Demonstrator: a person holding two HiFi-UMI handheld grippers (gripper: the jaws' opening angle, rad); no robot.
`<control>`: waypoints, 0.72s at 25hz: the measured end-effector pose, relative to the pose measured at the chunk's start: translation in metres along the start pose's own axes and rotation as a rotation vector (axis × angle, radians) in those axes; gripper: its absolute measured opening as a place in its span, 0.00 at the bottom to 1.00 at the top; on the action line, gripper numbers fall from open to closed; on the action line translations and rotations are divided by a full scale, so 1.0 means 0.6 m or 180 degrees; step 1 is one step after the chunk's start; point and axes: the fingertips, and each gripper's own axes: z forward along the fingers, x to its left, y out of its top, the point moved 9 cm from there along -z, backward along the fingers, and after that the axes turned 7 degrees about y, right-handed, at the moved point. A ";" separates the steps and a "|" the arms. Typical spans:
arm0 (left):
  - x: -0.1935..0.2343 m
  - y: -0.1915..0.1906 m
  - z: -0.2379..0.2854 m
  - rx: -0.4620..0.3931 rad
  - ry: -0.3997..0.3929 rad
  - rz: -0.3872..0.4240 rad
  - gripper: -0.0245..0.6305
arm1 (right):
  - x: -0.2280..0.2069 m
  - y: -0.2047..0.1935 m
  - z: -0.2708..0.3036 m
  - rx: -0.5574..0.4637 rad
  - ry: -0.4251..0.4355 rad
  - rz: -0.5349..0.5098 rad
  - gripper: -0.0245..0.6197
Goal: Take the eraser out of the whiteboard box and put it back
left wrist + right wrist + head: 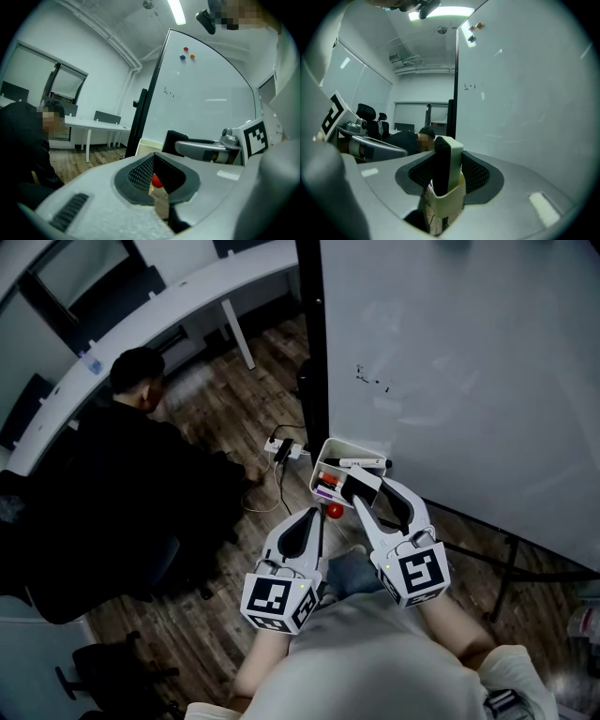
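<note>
The eraser (362,484), white-backed with black felt, is clamped between the pads of my right gripper (366,489). It hangs at the near rim of the white whiteboard box (330,457), which holds markers and sits at the whiteboard's (469,371) lower edge. In the right gripper view the eraser (446,161) stands upright in my right gripper (447,164), its lower end inside the cream box (449,201). My left gripper (317,517) hovers left of the box with nothing in it. In the left gripper view my left gripper (153,165) has its tips together.
A person in black (131,493) sits at the left beside a long white desk (187,287). A power strip with cables (284,448) and a small red ball (334,511) lie on the wooden floor. The whiteboard's black post (312,343) and stand leg (506,568) flank the box.
</note>
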 end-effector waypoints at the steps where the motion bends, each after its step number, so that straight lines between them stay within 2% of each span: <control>1: 0.000 0.000 0.000 0.0001 -0.0002 0.0000 0.04 | 0.000 -0.002 0.000 0.0017 0.0002 0.0004 0.31; 18: -0.007 -0.004 -0.009 -0.0005 -0.0004 0.0008 0.04 | 0.001 -0.026 -0.002 0.0111 0.0018 0.0079 0.32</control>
